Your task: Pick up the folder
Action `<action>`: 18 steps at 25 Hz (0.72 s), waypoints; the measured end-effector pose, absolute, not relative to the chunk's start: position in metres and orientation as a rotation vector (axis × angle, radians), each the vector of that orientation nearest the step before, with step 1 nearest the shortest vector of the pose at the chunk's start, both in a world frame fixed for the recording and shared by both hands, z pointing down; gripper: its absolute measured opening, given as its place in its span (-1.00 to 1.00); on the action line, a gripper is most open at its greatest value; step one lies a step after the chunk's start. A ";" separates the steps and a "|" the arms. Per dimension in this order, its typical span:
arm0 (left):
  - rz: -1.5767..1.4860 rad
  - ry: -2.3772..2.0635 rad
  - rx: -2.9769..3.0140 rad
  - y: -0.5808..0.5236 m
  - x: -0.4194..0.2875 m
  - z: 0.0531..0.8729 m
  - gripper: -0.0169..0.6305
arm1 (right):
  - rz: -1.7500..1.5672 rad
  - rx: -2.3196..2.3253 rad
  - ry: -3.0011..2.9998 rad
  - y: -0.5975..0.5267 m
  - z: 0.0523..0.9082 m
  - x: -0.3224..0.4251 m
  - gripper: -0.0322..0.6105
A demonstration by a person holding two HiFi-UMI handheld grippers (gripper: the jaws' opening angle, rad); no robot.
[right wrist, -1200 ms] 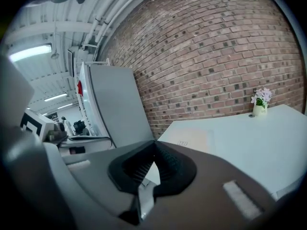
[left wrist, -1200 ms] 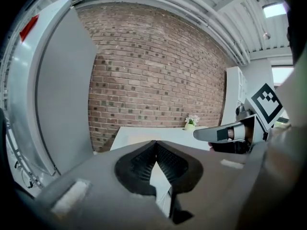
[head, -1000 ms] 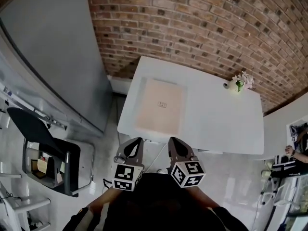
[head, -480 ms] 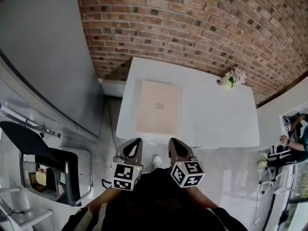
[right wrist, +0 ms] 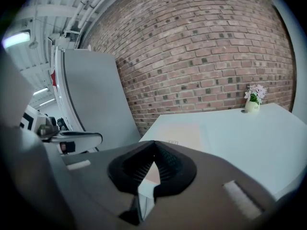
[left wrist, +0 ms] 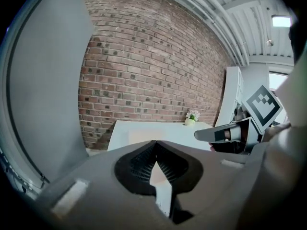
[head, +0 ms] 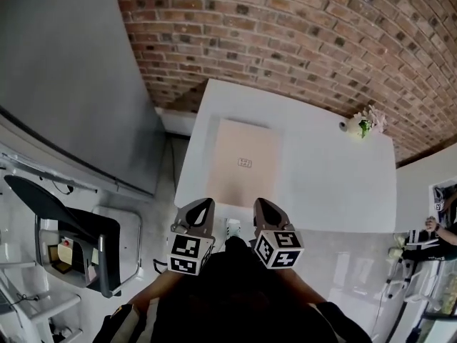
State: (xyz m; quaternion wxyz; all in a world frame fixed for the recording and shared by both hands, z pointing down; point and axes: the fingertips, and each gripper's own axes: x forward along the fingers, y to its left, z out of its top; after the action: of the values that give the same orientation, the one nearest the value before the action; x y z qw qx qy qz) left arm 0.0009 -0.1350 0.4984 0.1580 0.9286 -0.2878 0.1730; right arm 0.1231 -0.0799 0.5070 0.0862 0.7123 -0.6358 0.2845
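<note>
A pale pink folder (head: 243, 161) lies flat on the left half of the white table (head: 328, 184), a small label at its middle. In the right gripper view the folder (right wrist: 180, 134) shows just beyond the jaws. In the left gripper view it (left wrist: 144, 136) is a faint patch on the table top. My left gripper (head: 202, 211) and right gripper (head: 262, 211) hang side by side just short of the table's near edge, both shut and empty. Neither touches the folder.
A small vase of flowers (head: 364, 123) stands at the table's far right corner. A brick wall (head: 300, 34) runs behind the table. A grey partition (head: 64, 70) rises at the left, with a dark chair (head: 71, 227) below it. A person (head: 435, 227) sits at the right edge.
Both grippers have come closer to the table's near edge, staying shut. The table and folder now sit nearer and slightly to the right in the head view.
</note>
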 end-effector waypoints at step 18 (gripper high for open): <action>0.714 -0.860 2.382 -0.198 0.053 0.590 -0.39 | 1.055 1.947 -1.817 -0.137 0.589 0.192 -0.29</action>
State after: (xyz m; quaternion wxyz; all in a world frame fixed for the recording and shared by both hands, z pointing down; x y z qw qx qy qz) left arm 0.0528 -0.1984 0.5897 0.2524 0.8760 -0.3161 0.2625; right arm 0.1920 -0.1372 0.5894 0.1381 0.6730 -0.6283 0.3649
